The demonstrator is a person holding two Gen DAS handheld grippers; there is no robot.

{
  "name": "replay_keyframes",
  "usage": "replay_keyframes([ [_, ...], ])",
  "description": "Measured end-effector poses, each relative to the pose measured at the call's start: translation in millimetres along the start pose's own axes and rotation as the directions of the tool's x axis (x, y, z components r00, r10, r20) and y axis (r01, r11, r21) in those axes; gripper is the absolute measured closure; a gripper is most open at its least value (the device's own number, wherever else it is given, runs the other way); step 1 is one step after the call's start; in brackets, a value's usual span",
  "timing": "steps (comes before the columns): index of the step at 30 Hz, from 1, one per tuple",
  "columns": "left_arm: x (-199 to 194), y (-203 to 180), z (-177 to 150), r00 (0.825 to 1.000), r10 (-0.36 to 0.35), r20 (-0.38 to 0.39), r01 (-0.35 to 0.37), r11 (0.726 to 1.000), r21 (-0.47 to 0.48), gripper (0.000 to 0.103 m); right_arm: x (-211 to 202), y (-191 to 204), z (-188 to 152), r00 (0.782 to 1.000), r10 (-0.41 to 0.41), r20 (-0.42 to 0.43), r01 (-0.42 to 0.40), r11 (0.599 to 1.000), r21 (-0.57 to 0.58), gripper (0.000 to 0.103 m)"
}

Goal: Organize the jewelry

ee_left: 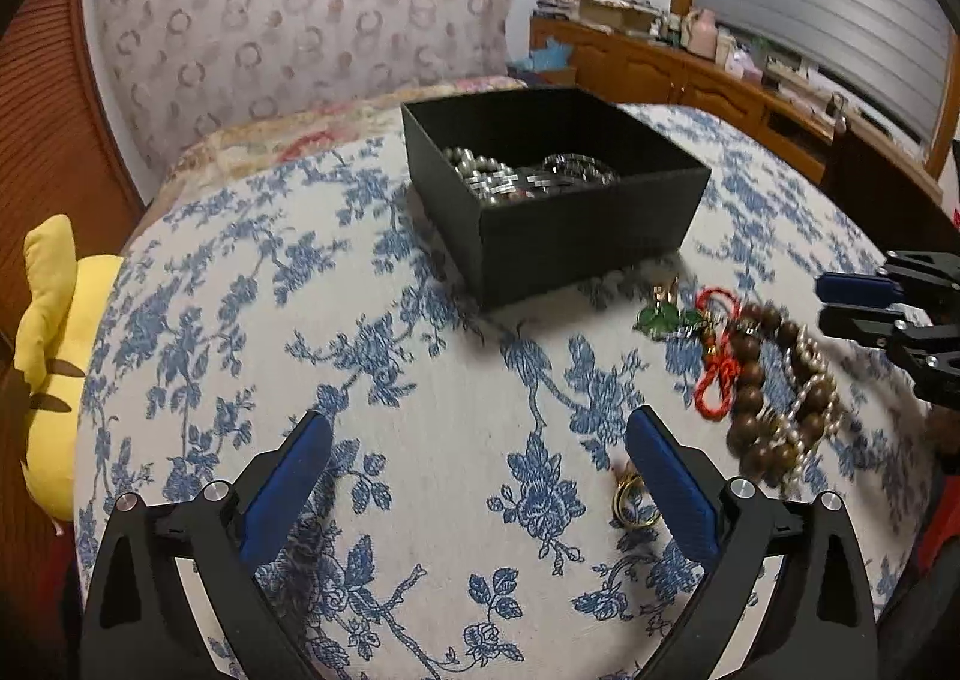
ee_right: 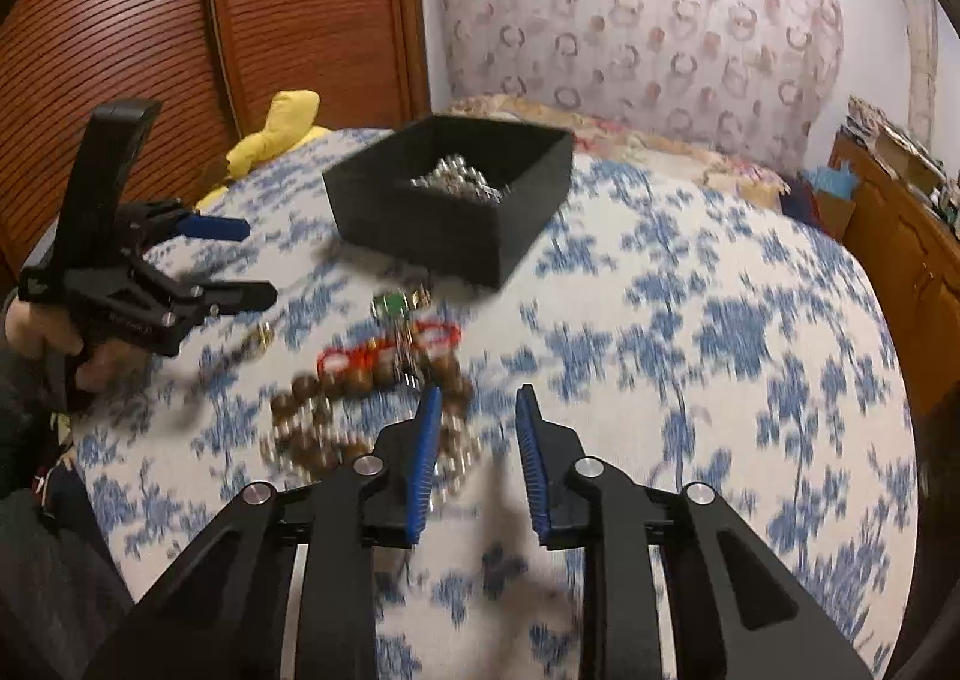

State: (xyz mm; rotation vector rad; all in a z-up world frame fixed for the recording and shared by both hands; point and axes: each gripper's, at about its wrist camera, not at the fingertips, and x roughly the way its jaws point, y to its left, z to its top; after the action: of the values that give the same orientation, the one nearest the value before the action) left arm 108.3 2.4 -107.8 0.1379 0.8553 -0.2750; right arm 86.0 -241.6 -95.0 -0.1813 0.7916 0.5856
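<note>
a black rectangular cardboard box (ee_left: 555, 200) sits open on the white bedspread with blue floral print (ee_left: 390, 356), and a heap of silvery metal bracelets (ee_left: 528, 176) lies inside it. just beside the box, on the cloth, lie a small green glass charm (ee_left: 666, 320), a red knotted cord (ee_left: 714, 362) and a brown wooden bead bracelet (ee_left: 774, 398) tangled with a string of pale pearl-like beads (ee_left: 810, 392) (blurred in the right wrist view). a pair of gold rings (ee_left: 633, 497) rests on the cloth touching or just beside the inner face of one blue-padded finger of the left gripper (ee_left: 480, 458), whose jaws stand wide apart and empty. the right gripper (ee_right: 477, 440) hovers over the bead pile with a narrower gap, holding nothing. a yellow plush toy (ee_left: 54, 356) lies at the bed's edge.
</note>
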Motion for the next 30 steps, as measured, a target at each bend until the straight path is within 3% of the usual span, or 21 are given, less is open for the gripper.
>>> replay_keyframes([
  [7,8.4,-1.0,-2.7,0.999,0.006,-0.038,-0.006,1.000,0.007,0.008,-14.7,11.3,-22.0,0.999,0.039,-0.029,-0.039,0.999,-0.009,0.081],
  [15,8.8,-1.6,-3.2,0.999,0.007,-0.050,-0.006,1.000,0.011,0.008,-12.6,43.3,-22.3,0.993,0.102,-0.060,-0.107,0.990,-0.095,0.081],
  [24,8.0,-1.9,-4.0,0.999,0.012,-0.050,-0.012,1.000,0.005,0.007,3.2,48.4,-18.1,0.992,0.036,-0.122,-0.058,0.982,-0.178,0.082],
  [26,8.9,-2.1,-4.2,0.999,0.014,-0.050,-0.014,1.000,0.002,0.007,3.1,48.7,-18.6,0.992,0.028,-0.123,-0.052,0.979,-0.196,0.096],
  [30,8.1,-1.9,-5.0,0.999,0.011,-0.053,-0.011,1.000,0.005,0.008,-0.7,42.7,-21.3,0.994,-0.005,-0.110,-0.017,0.980,-0.201,0.097],
])
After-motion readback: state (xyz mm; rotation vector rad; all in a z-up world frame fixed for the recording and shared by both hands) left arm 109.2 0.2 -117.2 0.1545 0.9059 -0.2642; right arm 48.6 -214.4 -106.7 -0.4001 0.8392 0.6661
